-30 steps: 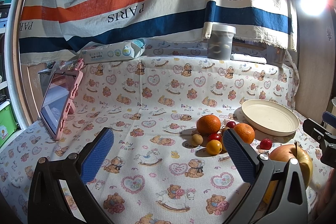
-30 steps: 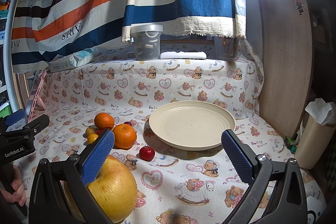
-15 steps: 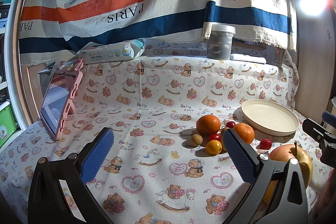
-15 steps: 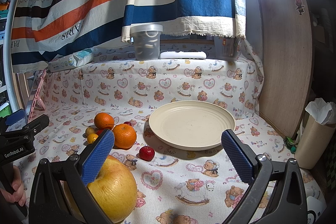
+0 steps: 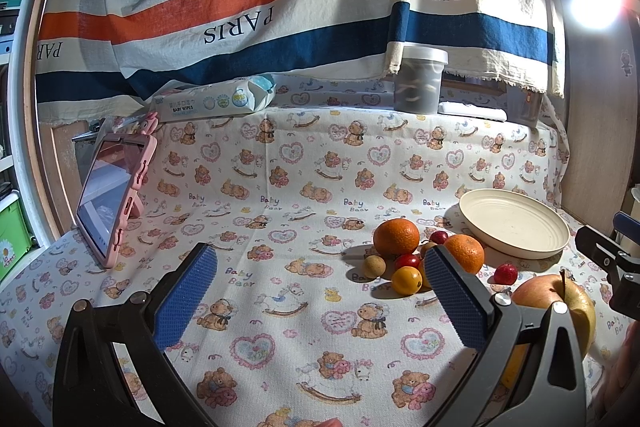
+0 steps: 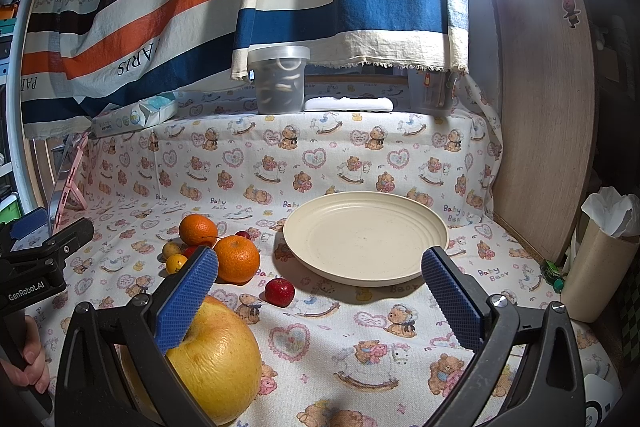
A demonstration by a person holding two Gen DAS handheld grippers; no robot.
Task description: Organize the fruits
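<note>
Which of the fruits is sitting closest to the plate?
The small red fruit lying alone just in front of the cream plate; the oranges and apple sit farther left.

Large yellow-red apple [image 6: 216, 359], two oranges [image 6: 238, 259], small fruits clustered beside empty plate [image 6: 366, 245]

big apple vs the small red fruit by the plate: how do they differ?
The big apple is far larger than the small red fruit. The apple is yellow with a red blush; the fruit is solid red. The apple sits nearest the right gripper; the fruit lies nearer the plate. Both rest on the cloth.
</note>
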